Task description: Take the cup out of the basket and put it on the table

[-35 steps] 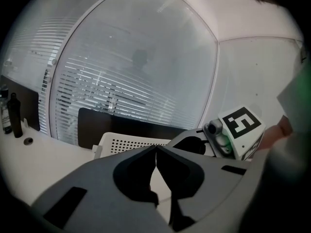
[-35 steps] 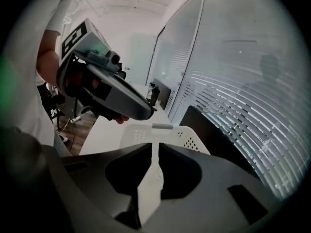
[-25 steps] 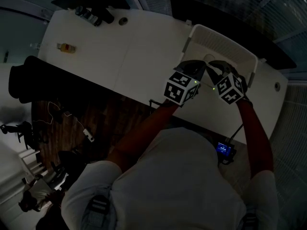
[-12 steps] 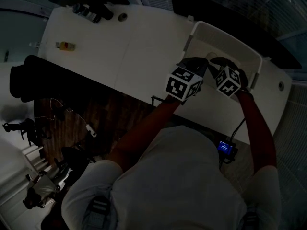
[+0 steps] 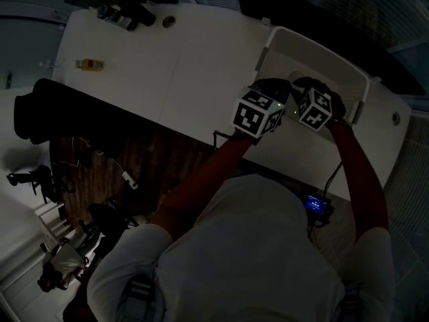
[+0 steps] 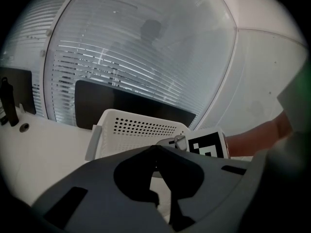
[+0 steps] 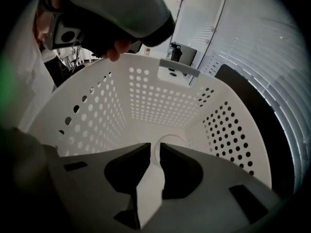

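Observation:
A white perforated basket (image 5: 315,45) stands at the table's far right. Inside it sits a white cup (image 7: 174,139), of which only the curved rim shows. My right gripper (image 7: 156,152) reaches down into the basket, and its jaws stand nearly together with the cup's thin wall pinched between them. In the head view the right gripper (image 5: 305,86) hides most of the cup. My left gripper (image 6: 156,149) is shut on nothing and hovers at the basket's near left rim (image 6: 95,140). From above, the left gripper (image 5: 276,87) sits right beside the right one.
On the white table (image 5: 201,59), a small bottle (image 5: 89,64) lies at its far left and dark items (image 5: 127,17) at its back left corner. A dark panel (image 6: 121,103) stands behind the basket. A black chair (image 5: 40,113) is left of the table.
Both grippers have shifted slightly up and away across the basket's near rim. The right gripper has gone deeper over the cup.

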Demonstrator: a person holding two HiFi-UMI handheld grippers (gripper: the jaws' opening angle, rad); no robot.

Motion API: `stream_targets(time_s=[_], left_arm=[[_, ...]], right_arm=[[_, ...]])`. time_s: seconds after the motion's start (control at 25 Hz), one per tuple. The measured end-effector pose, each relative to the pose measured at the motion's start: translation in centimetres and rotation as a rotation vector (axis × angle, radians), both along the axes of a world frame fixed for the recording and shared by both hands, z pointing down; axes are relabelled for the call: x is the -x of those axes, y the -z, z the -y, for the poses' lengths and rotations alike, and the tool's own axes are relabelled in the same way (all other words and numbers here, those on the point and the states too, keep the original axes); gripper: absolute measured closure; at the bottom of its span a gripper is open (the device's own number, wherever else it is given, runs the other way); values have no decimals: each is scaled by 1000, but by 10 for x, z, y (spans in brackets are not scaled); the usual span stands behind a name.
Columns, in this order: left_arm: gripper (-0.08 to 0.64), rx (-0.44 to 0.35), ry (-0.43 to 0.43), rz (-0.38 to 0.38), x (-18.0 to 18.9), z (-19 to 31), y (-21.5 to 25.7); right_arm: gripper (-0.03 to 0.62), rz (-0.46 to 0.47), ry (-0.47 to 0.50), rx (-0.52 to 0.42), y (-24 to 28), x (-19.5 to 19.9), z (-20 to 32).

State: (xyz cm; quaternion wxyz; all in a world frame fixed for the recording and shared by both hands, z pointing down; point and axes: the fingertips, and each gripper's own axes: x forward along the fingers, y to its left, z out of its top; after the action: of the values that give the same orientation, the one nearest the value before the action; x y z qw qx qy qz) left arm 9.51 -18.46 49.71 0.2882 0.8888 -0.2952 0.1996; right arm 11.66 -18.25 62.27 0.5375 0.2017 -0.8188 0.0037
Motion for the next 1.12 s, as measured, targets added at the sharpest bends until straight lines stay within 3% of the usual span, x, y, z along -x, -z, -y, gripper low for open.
stream_targets(time_s=[0.72, 1.12], left_arm=[[555, 2, -2, -5, -2, 2, -3], [555, -5, 0, -16, -2, 0, 4]], right_arm=[[554, -61, 52, -10, -17, 1, 3], [560, -51, 28, 3, -14, -7, -5]])
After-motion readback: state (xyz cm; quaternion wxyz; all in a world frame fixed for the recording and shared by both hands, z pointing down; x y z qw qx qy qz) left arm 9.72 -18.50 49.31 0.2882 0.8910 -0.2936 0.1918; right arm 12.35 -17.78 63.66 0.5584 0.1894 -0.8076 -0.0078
